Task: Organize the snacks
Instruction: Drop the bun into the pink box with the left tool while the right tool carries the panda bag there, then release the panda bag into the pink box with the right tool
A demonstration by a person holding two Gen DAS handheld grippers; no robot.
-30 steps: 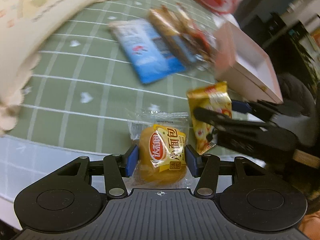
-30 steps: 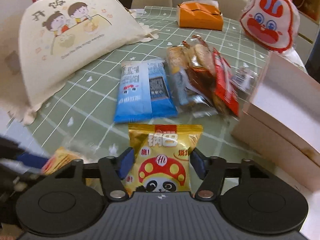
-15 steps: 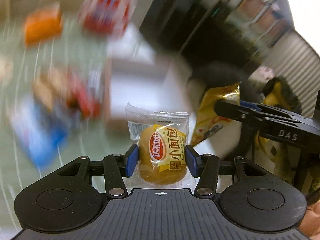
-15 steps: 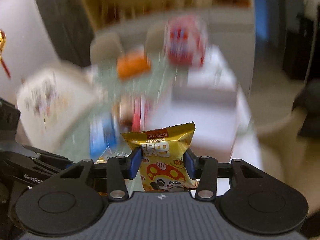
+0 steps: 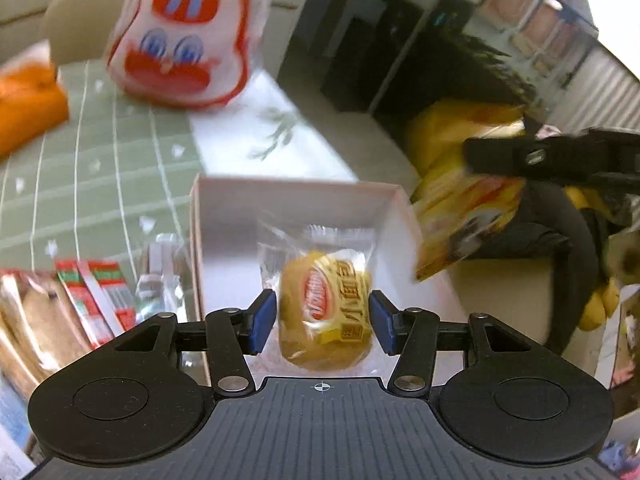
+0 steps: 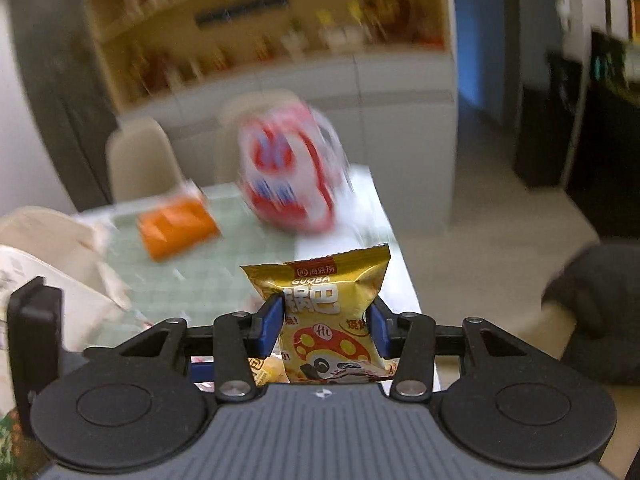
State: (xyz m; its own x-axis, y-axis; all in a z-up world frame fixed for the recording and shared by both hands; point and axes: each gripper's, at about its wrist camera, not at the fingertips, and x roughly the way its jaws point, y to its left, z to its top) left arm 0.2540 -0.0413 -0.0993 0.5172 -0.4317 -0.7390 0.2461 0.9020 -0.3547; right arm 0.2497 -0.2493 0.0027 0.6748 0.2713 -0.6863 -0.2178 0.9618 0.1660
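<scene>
Left tongs (image 5: 322,322) clamp a small wrapped bread bun (image 5: 325,316) in clear film, blue pads (image 5: 262,320) pressed on both its sides. Bun hangs in the air over the open white box (image 5: 296,208), not touching it. Box sits on the tabletop (image 5: 100,168) (green checked cloth) near its edge. Just left of the box: a pile of snack packs (image 5: 60,312), red-striped wrappers and brownish ones, blurred. Further back on the cloth: a red-and-white bunny-face bag (image 5: 184,36) and an orange pouch (image 5: 24,100) at the left edge.

Right tongs (image 6: 326,330) grip a gold GUOBA snack packet (image 6: 328,312) with a panda-and-mushroom print, packet upright, pads squeezing its lower half, top sticking up free. It's held above the tabletop, off to the right of the box in the left wrist view. Behind it, blurred: same bunny bag, orange pouch, beige chair (image 6: 140,160), shelves.
</scene>
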